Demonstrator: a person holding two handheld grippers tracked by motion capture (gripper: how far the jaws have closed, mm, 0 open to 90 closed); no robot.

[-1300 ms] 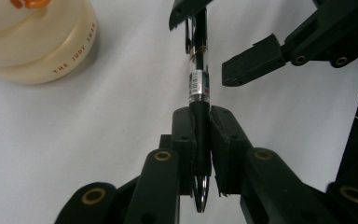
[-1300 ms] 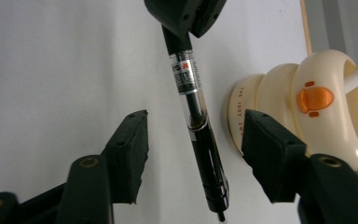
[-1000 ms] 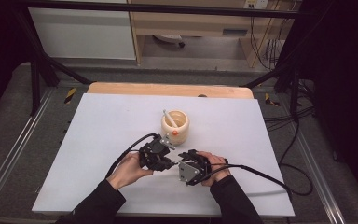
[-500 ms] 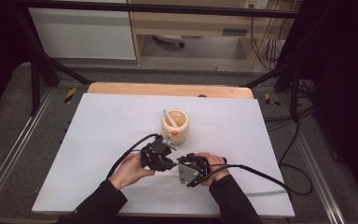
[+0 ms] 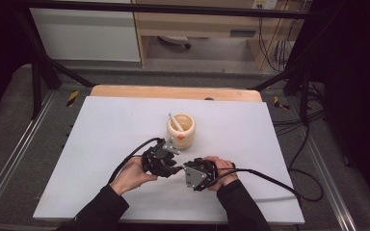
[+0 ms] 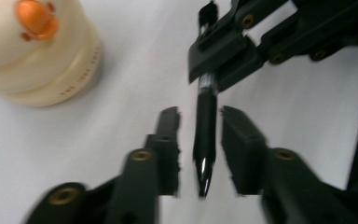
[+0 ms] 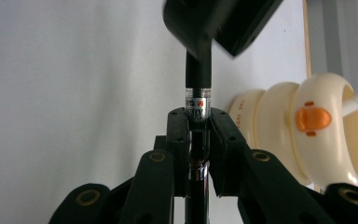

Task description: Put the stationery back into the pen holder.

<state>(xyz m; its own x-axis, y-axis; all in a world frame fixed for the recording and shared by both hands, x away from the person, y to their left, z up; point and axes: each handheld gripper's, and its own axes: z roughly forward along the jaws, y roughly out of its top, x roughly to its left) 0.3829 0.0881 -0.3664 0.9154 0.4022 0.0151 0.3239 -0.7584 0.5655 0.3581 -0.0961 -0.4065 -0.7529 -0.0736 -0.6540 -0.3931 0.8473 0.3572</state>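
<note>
— On white tabletop [image 5: 101, 144]: one black pen [image 6: 205, 126], one cream ringed holder [image 5: 180, 130] holding one white stick [image 5: 175, 121].
— Grippers?
— Right gripper [image 7: 198, 116] clenched on pen; left gripper [image 6: 199, 140] released, jaws flanking it. Pen's far end hidden.

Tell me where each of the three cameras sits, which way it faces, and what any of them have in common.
High view: above the person's side, looking forward and down on the table; both forearms, the left gripper and the right gripper show.
Left gripper view: on the left gripper, looking along its open jaws, which stand either side of a black pen.
Right gripper view: on the right gripper, looking along jaws shut on the pen.
Shared: all three show the cream cup with its orange mark; both gripper views show the pen.
</note>
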